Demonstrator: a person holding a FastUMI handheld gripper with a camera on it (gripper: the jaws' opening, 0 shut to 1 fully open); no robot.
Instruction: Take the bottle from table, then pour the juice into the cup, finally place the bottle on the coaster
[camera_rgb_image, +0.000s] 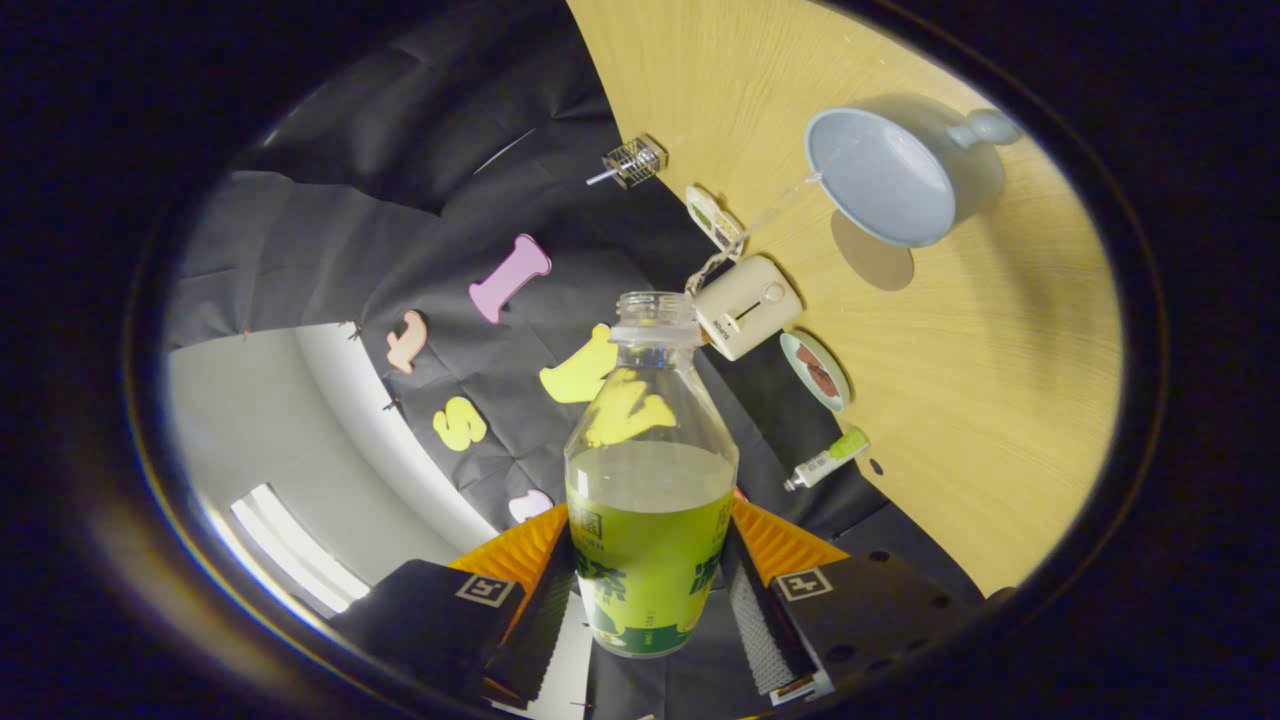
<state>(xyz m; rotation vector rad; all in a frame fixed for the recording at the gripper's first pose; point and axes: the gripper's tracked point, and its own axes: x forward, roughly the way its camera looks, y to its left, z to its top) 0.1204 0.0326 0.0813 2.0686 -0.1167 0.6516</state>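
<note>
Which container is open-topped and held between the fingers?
The bottle, uncapped and part full of green juice, is gripped between the fingers. The blue cup is also open but stands apart on the table.

The clear plastic bottle with a green label (650, 480) has no cap and is held between the two fingers (765, 600) of the gripper (650, 610), which press on its lower body from both sides; it is a little more than half full of pale green juice. The light blue cup with a side handle (885, 175) stands on the light wooden tabletop (1000, 400), beyond the bottle's open mouth and well apart from it. Just beside the cup, a round tan coaster (880, 260) lies flat on the tabletop, partly under the cup's shadow.
</note>
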